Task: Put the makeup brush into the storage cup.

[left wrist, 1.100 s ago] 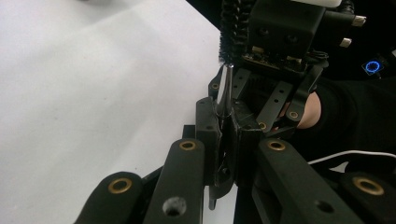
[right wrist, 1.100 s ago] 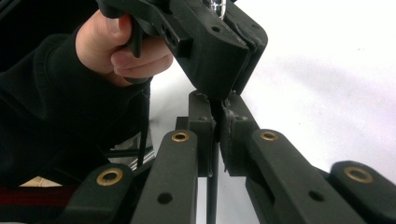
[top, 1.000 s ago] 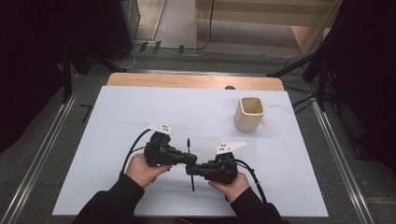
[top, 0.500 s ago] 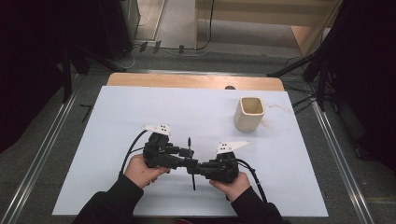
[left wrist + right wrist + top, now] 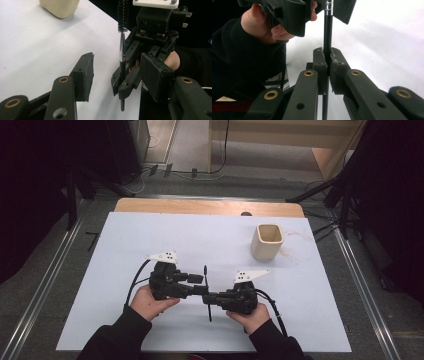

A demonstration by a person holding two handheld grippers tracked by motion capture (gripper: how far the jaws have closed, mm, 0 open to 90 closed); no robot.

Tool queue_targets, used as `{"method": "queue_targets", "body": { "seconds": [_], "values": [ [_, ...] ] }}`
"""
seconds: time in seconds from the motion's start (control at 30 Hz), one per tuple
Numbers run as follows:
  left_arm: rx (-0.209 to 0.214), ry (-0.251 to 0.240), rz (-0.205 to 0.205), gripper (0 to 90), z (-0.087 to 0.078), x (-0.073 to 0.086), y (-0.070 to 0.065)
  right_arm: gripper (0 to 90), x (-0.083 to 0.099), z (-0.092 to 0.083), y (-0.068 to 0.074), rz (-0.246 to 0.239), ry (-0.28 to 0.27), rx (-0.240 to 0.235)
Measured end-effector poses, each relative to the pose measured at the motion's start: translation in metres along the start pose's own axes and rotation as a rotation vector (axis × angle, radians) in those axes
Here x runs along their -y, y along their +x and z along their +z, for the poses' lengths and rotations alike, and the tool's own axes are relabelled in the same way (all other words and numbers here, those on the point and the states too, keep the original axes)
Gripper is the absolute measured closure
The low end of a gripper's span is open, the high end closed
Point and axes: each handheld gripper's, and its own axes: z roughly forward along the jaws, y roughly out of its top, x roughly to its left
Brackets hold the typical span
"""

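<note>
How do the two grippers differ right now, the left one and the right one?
The left gripper has its jaws apart, having just opened; the right gripper is clamped shut. The right gripper holds the thin black brush by its handle, while the left gripper's pads stand off either side of it without pressing. Both are black, each in one hand low over the white table, facing each other.

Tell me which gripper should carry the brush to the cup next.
Right. The right gripper is clamped on the brush handle, and the cup stands on its side. The left gripper has just opened off it.
</note>
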Motion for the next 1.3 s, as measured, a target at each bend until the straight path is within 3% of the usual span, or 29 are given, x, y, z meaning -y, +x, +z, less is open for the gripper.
{"method": "queue_targets", "body": {
  "seconds": [0.27,0.5,0.57,0.6,0.63,0.77,0.87,0.93,1.07,1.27,1.3],
  "values": [
    [-0.088,0.005,0.029,45.3,-0.002,0.001,-0.001,86.1,-0.001,-0.004,-0.003,-0.002,0.0,0.026],
    [-0.123,0.004,0.053,45.3,-0.003,0.002,-0.003,86.1,-0.001,-0.005,-0.006,-0.009,0.01,0.054],
    [-0.165,0.013,0.091,45.2,-0.003,0.002,-0.004,86.1,-0.001,-0.006,-0.007,-0.011,0.009,0.059],
    [-0.2,0.02,0.131,45.2,-0.002,0.004,-0.006,86.1,-0.002,-0.007,-0.007,-0.013,0.006,0.066],
    [-0.2,0.02,0.131,45.2,-0.002,0.004,-0.006,86.1,-0.002,-0.007,-0.007,-0.013,0.006,0.066],
    [-0.259,0.05,0.196,45.2,0.002,0.006,-0.01,86.1,-0.002,-0.008,-0.007,-0.01,0.006,0.069],
    [-0.3,0.068,0.201,45.2,0.004,0.006,-0.01,86.1,-0.002,-0.008,-0.008,-0.01,0.008,0.075],
    [-0.305,0.069,0.198,45.2,0.004,0.006,-0.01,86.1,-0.002,-0.008,-0.008,-0.016,0.013,0.081],
    [-0.267,0.064,0.204,45.2,0.001,0.007,-0.009,86.1,-0.002,-0.008,-0.008,-0.016,0.016,0.086],
    [-0.241,0.058,0.204,44.2,-0.002,0.009,-0.006,86.1,-0.002,-0.009,-0.01,-0.021,0.017,0.095],
    [-0.212,0.07,0.213,23.1,-0.002,0.009,-0.005,86.1,-0.002,-0.009,-0.01,-0.017,0.018,0.099]
  ]
}}
